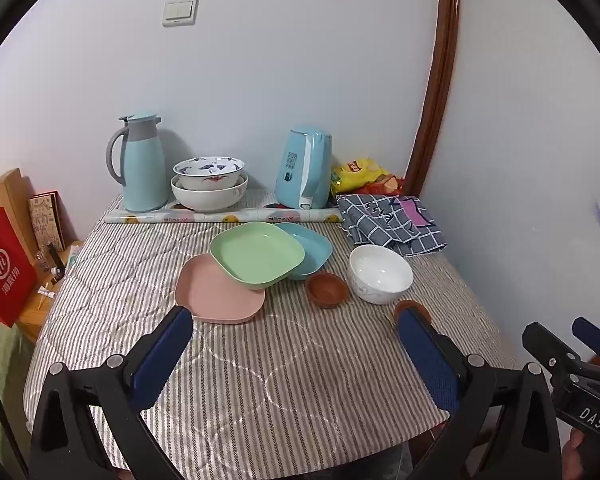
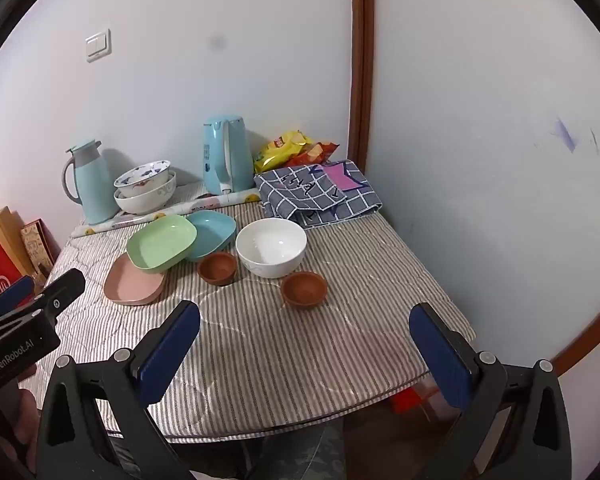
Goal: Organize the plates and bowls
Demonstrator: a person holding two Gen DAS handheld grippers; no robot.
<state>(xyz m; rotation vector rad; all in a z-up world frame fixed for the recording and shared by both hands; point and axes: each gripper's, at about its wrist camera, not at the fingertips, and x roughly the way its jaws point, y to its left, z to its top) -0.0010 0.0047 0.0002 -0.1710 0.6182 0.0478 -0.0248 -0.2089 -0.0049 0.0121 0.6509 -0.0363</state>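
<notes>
On the striped tablecloth (image 1: 260, 380) a green square plate (image 1: 256, 254) (image 2: 162, 242) lies tilted over a pink plate (image 1: 216, 296) (image 2: 134, 284) and a blue plate (image 1: 312, 246) (image 2: 214, 230). Right of them stand a white bowl (image 1: 380, 274) (image 2: 271, 246) and two small brown bowls, one beside the plates (image 1: 327, 289) (image 2: 217, 267), one nearer the front (image 2: 304, 288), half hidden behind a finger in the left wrist view. My left gripper (image 1: 296, 328) and right gripper (image 2: 304, 324) hover open and empty over the table's near part. At the back, a patterned bowl (image 1: 209, 172) sits inside a larger white bowl (image 1: 208, 196).
A thermos jug (image 1: 142, 164) and an electric kettle (image 1: 306, 168) stand at the back by the wall, with snack bags (image 1: 360, 176) and a folded checked cloth (image 1: 392, 220) at the back right. Paper bags (image 1: 4, 264) stand off the table's left edge.
</notes>
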